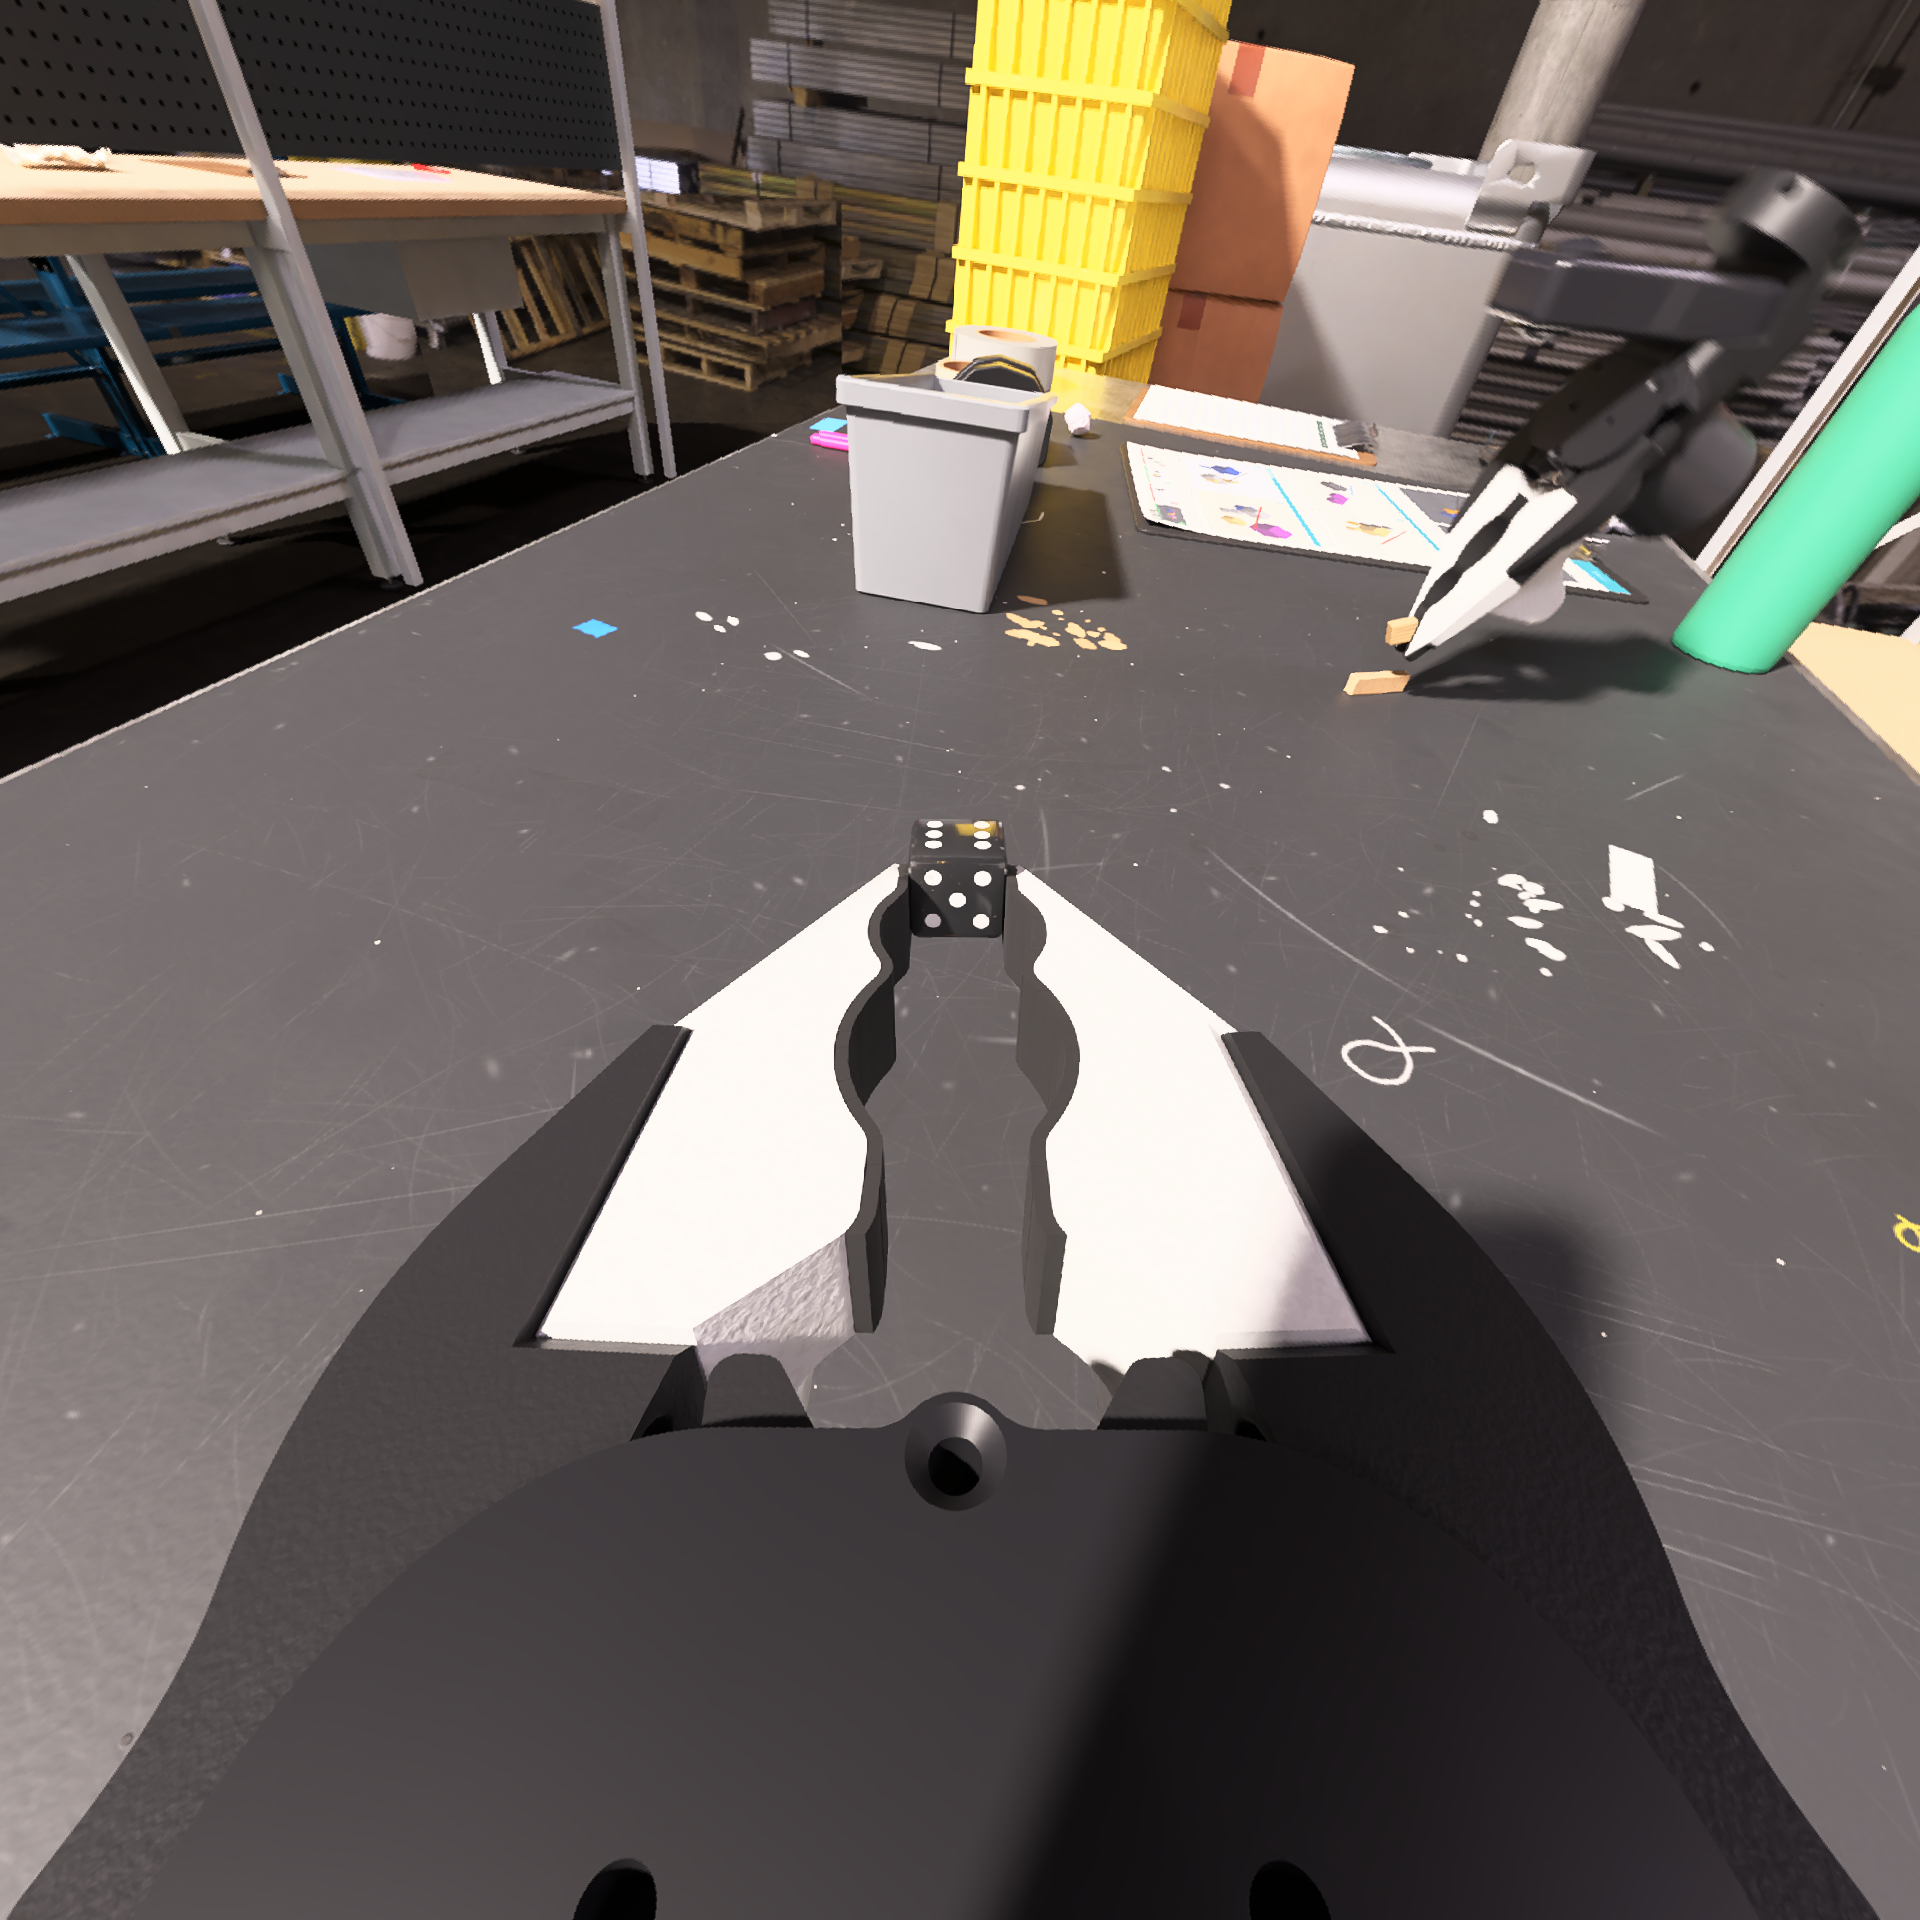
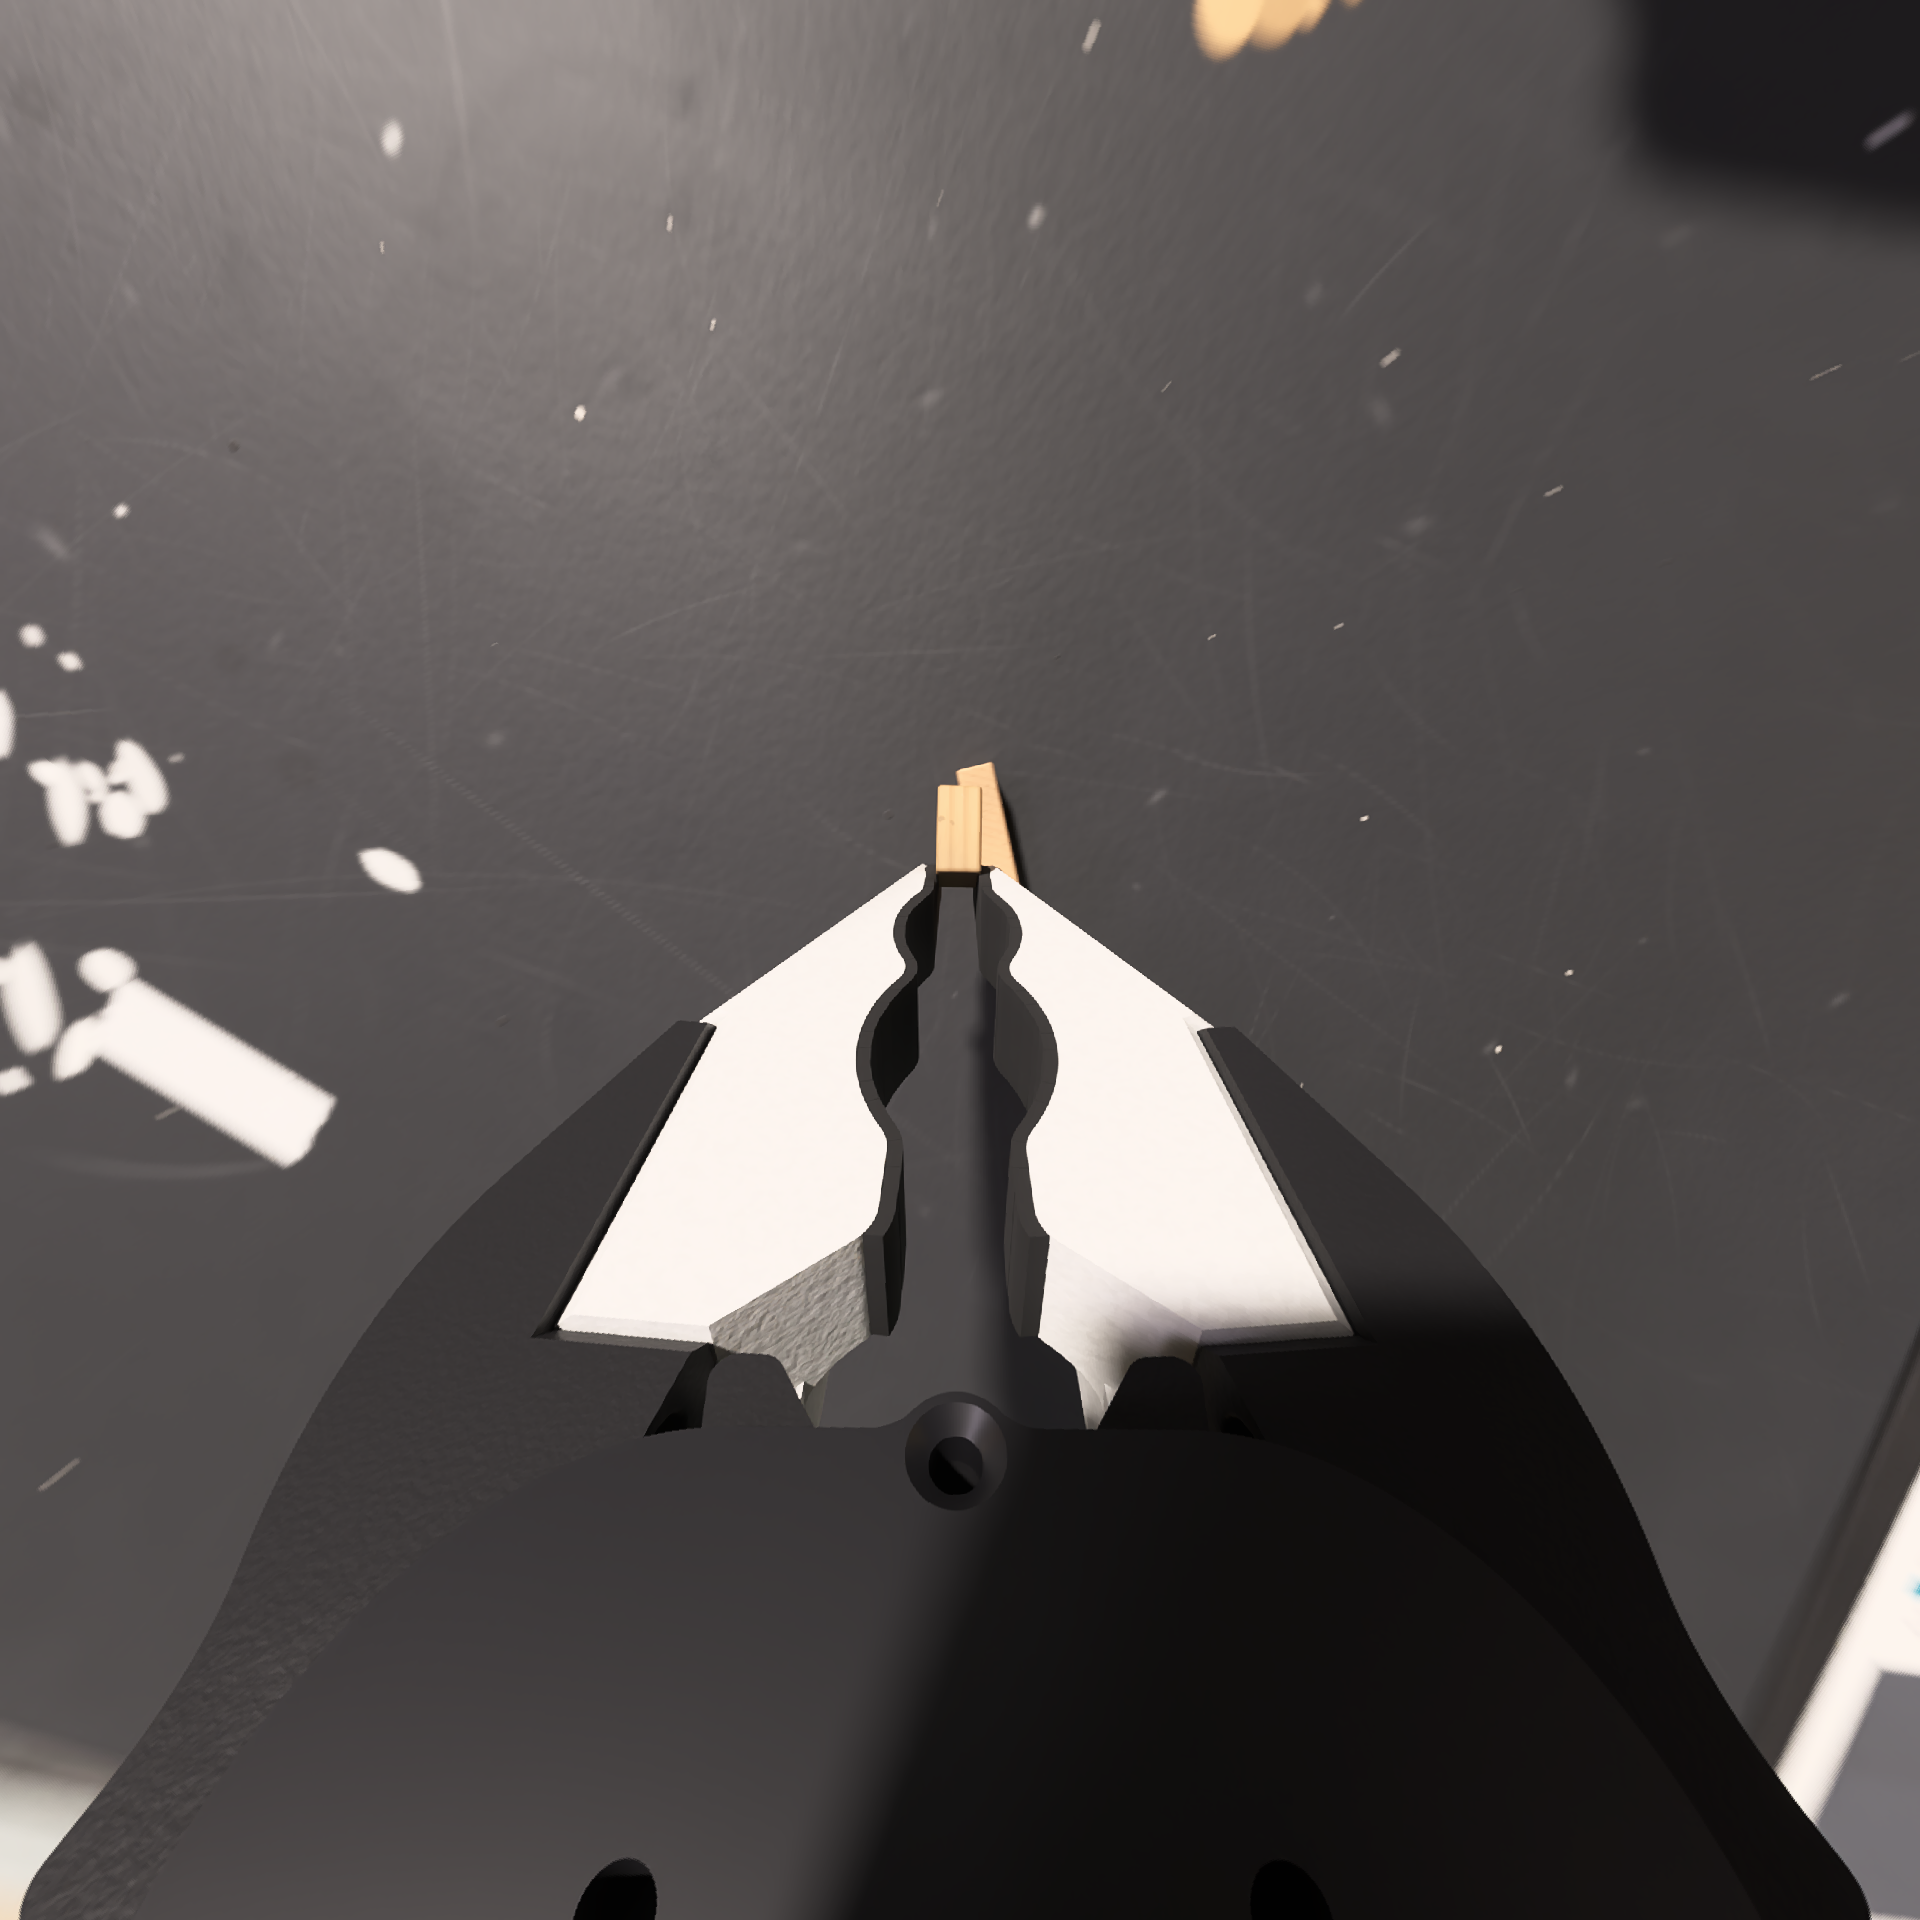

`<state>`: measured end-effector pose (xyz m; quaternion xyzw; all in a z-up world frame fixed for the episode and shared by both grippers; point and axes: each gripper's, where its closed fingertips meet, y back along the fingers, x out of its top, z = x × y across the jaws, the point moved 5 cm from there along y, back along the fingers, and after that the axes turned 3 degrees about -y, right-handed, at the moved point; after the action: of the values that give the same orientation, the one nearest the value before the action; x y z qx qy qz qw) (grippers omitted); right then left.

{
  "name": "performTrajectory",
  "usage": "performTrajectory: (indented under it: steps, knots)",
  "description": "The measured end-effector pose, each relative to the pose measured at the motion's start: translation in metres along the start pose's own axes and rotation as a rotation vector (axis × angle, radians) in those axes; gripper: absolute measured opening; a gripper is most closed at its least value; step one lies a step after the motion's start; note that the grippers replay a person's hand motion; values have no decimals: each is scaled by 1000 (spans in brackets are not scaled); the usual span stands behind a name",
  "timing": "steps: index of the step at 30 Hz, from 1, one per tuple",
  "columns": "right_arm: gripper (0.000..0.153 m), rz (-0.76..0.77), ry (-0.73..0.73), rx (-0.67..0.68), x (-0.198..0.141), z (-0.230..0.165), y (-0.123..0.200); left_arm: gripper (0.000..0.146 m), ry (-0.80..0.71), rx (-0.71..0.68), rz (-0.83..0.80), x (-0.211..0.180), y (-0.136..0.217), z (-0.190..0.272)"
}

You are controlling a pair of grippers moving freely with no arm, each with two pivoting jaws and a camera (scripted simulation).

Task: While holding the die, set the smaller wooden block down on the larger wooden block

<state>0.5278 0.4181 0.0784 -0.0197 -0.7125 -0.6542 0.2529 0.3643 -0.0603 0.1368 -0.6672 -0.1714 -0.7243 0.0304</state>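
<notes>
My left gripper (image 1: 956,871) is shut on a black die (image 1: 956,896) with white pips and holds it just above the dark table (image 1: 520,987). My right gripper (image 2: 958,875) is shut on the smaller wooden block (image 2: 958,840), which sticks out past the fingertips. The larger wooden block (image 2: 1000,821) lies on the table and peeks out just behind it to the right. In the left wrist view the right gripper (image 1: 1411,646) is at the far right, pointing down, with the small block (image 1: 1401,630) slightly above the larger block (image 1: 1374,682).
A grey bin (image 1: 935,499) stands at mid-table. Beyond it are a printed sheet (image 1: 1288,499), a stack of yellow crates (image 1: 1081,177) and a cardboard box (image 1: 1268,166). A green cylinder (image 1: 1797,540) leans right of the blocks. The table's left edge (image 1: 312,634) runs diagonally.
</notes>
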Motion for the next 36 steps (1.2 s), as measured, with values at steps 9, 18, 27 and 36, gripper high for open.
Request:
performTrajectory:
  steps: [9, 18, 27, 36]
  knots:
    - [6, -969, 90, -114, 25, 3, -6, 16, -4, 9, 0, 0, 1, -1]
    - [6, -1105, 115, -82, 17, 5, -23, 16, -11, 7, -2, 1, 1, 0]
    - [6, -1142, 124, -77, 13, 7, -24, 16, -15, 8, -5, 0, 1, 1]
    - [6, -1223, 157, -56, 17, 2, -26, 16, -16, 6, -6, 0, 1, 1]
